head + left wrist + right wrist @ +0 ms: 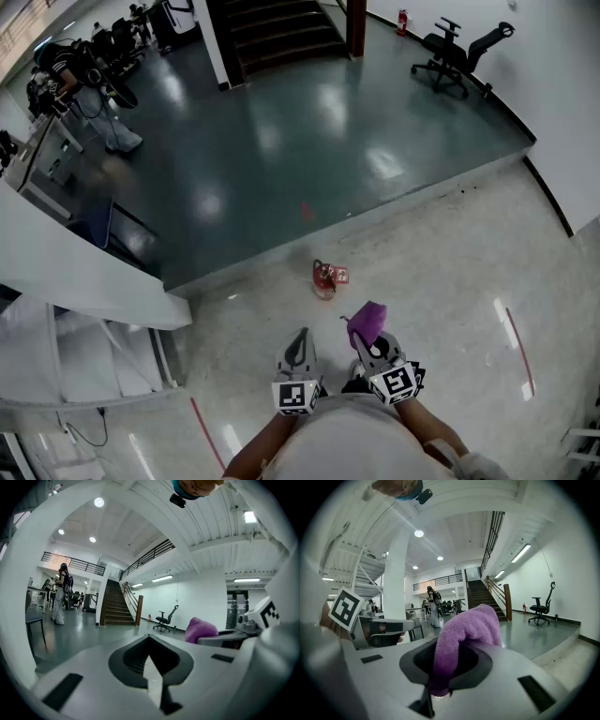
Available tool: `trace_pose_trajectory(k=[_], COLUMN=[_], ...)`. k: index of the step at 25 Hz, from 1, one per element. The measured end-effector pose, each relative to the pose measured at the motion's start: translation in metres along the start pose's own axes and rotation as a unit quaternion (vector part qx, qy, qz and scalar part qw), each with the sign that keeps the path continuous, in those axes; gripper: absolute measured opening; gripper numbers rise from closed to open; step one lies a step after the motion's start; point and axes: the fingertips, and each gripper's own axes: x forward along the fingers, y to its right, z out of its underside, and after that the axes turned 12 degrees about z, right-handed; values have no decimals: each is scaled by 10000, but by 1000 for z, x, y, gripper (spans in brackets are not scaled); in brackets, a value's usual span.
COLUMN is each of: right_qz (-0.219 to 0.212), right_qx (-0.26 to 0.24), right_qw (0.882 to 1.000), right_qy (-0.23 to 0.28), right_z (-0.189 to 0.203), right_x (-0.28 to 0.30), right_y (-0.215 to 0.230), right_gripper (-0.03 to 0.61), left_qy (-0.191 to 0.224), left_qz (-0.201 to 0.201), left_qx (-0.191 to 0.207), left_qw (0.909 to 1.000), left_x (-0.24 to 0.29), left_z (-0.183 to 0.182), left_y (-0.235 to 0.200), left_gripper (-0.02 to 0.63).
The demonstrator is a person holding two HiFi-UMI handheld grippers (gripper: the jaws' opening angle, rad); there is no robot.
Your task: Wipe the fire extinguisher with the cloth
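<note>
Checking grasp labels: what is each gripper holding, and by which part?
Right gripper is shut on the purple cloth, pinched by one end; the rest bunches up beyond the jaws. Left gripper is shut on nothing.

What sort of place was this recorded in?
Probably a large open-plan office or lab hall: a wide staircase, a swivel office chair, and desks at the far side of a glossy grey-green floor.

My left tongs (298, 349) and right tongs (371, 345) are pale grey shells. Each tapers to a point around a dark spade-shaped recess, with black slots to either side. Behind each pair sits a white marker cube (297, 396) printed with black squares. I wear a pale top (347, 445).
</note>
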Motion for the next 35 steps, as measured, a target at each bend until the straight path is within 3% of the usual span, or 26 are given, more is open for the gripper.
trace_pose_trajectory(k=[17, 25, 30, 35], right_qz=[-157, -159, -67, 510], right_qx=[43, 41, -35, 101], right_qw=[9999, 9999, 9998, 9986], right_qy=[51, -20, -185, -128], right_z=[9, 34, 45, 58], right_x=[-7, 0, 19, 43], right_y=[12, 33, 33, 18], right_gripper=[55, 55, 55, 55], left_qy=[-139, -199, -161, -267], left_qz=[-2, -70, 80, 602], left_qx=[13, 139, 296, 410], left_qw=[9999, 9997, 9994, 9970], left_x=[9, 29, 41, 51], left_z=[12, 29, 34, 46], left_y=[17, 14, -11, -64], left_gripper=[5, 5, 5, 5])
